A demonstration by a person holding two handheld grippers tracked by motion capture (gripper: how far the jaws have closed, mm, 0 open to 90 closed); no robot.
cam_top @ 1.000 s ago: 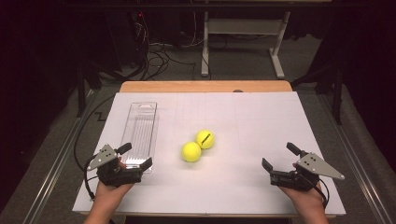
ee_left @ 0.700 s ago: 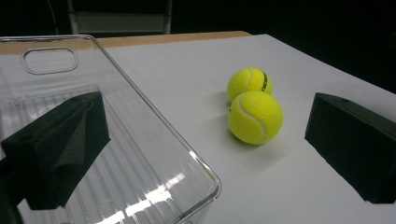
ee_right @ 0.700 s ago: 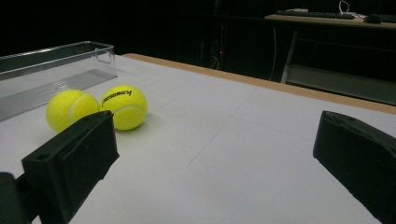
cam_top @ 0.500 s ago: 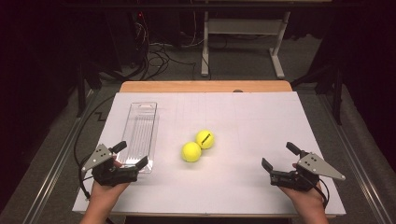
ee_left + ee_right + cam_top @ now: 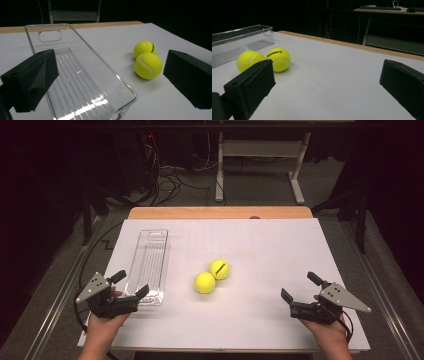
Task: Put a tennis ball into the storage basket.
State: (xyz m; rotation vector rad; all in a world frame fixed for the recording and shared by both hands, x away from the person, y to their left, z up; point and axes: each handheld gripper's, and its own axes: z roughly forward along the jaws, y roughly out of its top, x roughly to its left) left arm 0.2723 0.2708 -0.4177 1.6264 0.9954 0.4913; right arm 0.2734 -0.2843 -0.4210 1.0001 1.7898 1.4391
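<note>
A white-covered desk [image 5: 280, 250] seen from above, with a person's two hands at its near edge, each holding a claw. The left claw [image 5: 131, 285] sits at the near end of a clear plastic tray [image 5: 148, 265], its jaws spread wide and holding nothing; in the left gripper view one jaw hangs over the tray's ribbed floor. Two yellow tennis balls [image 5: 212, 276] rest touching each other near the middle of the desk, just right of the tray, the farther one showing dark lettering. The right claw [image 5: 301, 287] hovers near the desk's right front corner, well apart from the balls, jaws wide open and empty.
</note>
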